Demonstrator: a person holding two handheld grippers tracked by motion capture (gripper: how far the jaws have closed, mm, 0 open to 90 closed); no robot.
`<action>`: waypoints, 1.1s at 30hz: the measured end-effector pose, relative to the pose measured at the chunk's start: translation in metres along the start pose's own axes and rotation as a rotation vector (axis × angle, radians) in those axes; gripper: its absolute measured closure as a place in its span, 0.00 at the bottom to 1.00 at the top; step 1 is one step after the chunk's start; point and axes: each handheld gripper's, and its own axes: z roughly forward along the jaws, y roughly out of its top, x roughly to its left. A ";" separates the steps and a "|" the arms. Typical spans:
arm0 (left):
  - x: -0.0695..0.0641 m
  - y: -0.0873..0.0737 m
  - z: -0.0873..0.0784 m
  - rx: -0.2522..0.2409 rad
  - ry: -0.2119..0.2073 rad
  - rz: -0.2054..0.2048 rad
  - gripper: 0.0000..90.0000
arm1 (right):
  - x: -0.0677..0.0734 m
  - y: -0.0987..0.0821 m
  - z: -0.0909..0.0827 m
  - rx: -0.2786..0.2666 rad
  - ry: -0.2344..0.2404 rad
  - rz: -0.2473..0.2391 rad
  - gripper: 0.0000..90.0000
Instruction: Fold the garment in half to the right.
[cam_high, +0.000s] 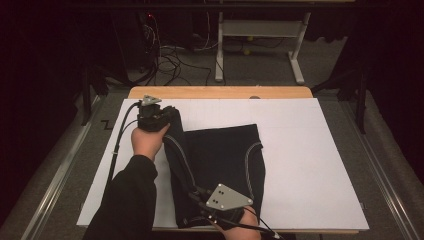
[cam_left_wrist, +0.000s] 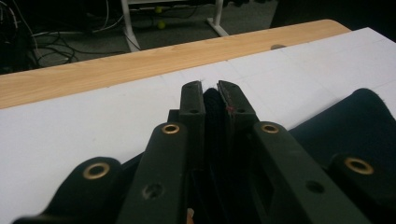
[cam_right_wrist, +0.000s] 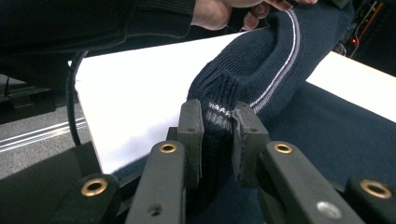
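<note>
A dark navy knitted sweater (cam_high: 225, 155) with thin white stripes lies folded on the white board (cam_high: 310, 165). One sleeve (cam_high: 177, 150) runs along its left side, stretched between both grippers. My left gripper (cam_high: 170, 114), at the far left of the sweater, is shut on dark cloth (cam_left_wrist: 211, 112) at the sleeve's far end. My right gripper (cam_high: 192, 195), near the board's front edge, is shut on the ribbed cuff (cam_right_wrist: 218, 116). In the right gripper view the sleeve (cam_right_wrist: 271, 51) rises from the cuff toward the other hand (cam_right_wrist: 215, 11). The sweater body (cam_left_wrist: 355, 121) lies to the right of the left jaws.
The white board covers a wooden table whose far edge (cam_high: 220, 92) shows bare. Beyond it stand a white desk frame (cam_high: 260, 30) and tangled cables (cam_high: 170, 60) on the floor. Metal rails (cam_high: 60, 170) run along both sides of the table.
</note>
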 end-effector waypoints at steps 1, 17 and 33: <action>-0.005 0.001 0.004 0.001 -0.005 -0.003 0.86 | -0.002 -0.003 -0.002 0.001 -0.007 0.002 0.85; -0.059 0.019 0.040 0.037 -0.016 0.026 0.86 | -0.030 -0.035 -0.044 0.021 -0.090 0.067 0.85; -0.101 0.025 0.070 0.071 -0.079 0.081 0.86 | -0.044 -0.062 -0.072 0.067 -0.130 0.120 0.84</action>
